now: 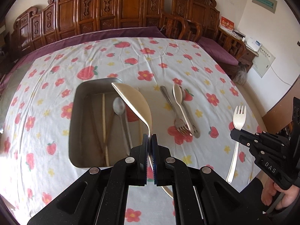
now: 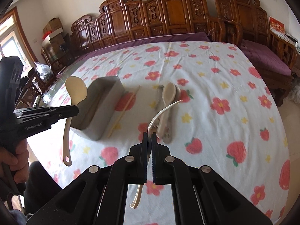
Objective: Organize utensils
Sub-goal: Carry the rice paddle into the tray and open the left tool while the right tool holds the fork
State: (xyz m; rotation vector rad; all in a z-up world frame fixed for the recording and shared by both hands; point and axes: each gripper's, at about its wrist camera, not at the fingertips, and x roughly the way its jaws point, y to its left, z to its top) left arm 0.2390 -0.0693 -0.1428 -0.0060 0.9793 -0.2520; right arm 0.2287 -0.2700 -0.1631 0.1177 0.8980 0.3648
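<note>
Gripping a cream rice paddle [image 1: 136, 101] by its neck, the left gripper [image 1: 149, 136] has its jaws pressed narrow on the handle, and the broad blade tilts up over the near right corner of the metal tray [image 1: 75, 112]. The right gripper [image 2: 149, 136] pinches a cream fork [image 1: 239, 117] the same way, jaws nearly together on the handle, tines raised; it hangs well right of the tray, above the flowered cloth [image 1: 206, 65]. A hand [image 1: 281, 196] shows at the right gripper's grip.

Inside the tray lie a metal spoon [image 1: 118, 106], bowl toward the far end, and a pale chopstick [image 1: 104, 123] running lengthwise along the floor. In the right wrist view another chopstick [image 2: 123, 110] lies on the cloth just right of the tray.

Further right of the tray, on the cloth, a small pile rests: a cream spoon [image 1: 178, 95] lying over a metal fork [image 1: 181, 129] and one more metal piece, handles crossing.

Beyond the tray, past the cloth's far edge, stands a carved wooden bench [image 1: 121, 13].
</note>
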